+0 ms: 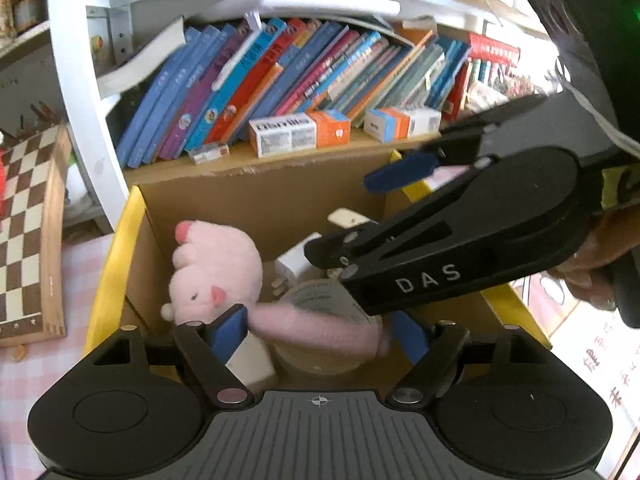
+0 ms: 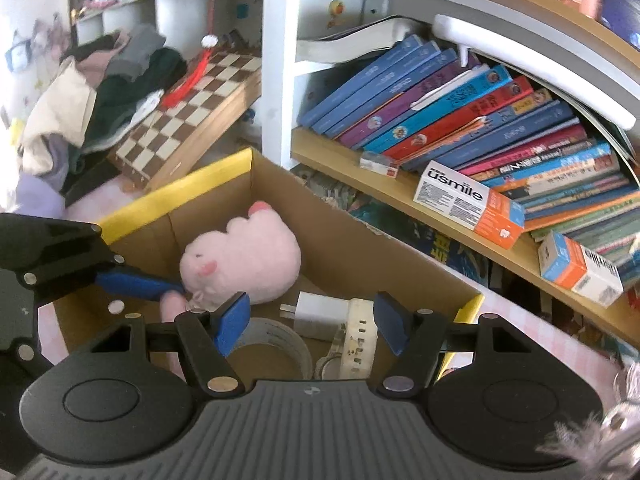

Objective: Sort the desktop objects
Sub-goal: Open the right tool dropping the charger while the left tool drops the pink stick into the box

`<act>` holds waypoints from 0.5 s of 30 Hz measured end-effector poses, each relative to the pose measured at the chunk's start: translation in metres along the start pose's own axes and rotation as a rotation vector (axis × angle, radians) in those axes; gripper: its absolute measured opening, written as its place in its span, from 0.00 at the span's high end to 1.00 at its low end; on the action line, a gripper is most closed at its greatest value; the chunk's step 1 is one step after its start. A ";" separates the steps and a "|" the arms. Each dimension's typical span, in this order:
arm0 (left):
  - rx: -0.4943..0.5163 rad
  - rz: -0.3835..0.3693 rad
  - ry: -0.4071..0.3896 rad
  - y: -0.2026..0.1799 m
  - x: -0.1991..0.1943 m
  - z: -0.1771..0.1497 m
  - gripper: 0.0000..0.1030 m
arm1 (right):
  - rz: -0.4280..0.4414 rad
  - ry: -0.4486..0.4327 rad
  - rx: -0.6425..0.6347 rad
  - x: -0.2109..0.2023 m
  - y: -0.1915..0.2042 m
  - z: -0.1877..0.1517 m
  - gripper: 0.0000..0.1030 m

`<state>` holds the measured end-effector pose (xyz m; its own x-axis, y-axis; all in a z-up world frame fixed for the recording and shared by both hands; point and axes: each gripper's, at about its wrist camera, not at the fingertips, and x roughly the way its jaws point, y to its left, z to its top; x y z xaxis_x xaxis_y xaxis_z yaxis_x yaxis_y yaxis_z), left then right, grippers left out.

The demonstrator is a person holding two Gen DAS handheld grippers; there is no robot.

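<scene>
So the pink plush pig [image 1: 216, 276] is sitting in the cardboard box [image 1: 256, 200], looks like the drop-off step. Left gripper [image 1: 320, 330] fingers are spread wide around its limb, not squeezing; right gripper [image 2: 312, 322] fingers are wide, empty. Next: pull both clear. Charger [image 2: 316, 312], tape roll [image 2: 272, 340], watch [image 2: 360, 336] crowd the box, bookshelf [image 2: 440, 216] close behind.
</scene>
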<state>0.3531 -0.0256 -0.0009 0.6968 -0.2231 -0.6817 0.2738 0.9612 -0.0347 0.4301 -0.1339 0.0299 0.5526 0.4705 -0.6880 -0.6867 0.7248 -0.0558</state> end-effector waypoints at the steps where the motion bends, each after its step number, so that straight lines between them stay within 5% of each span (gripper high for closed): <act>1: -0.007 -0.004 -0.012 0.001 -0.003 0.000 0.17 | -0.003 -0.004 0.008 -0.002 0.001 0.000 0.35; 15: -0.032 -0.011 -0.137 0.006 -0.055 -0.006 0.14 | -0.057 -0.082 0.094 -0.056 0.013 -0.011 0.32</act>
<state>0.3127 -0.0070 0.0317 0.7788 -0.2515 -0.5747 0.2622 0.9627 -0.0660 0.3850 -0.1571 0.0600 0.6285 0.4643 -0.6240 -0.6082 0.7935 -0.0223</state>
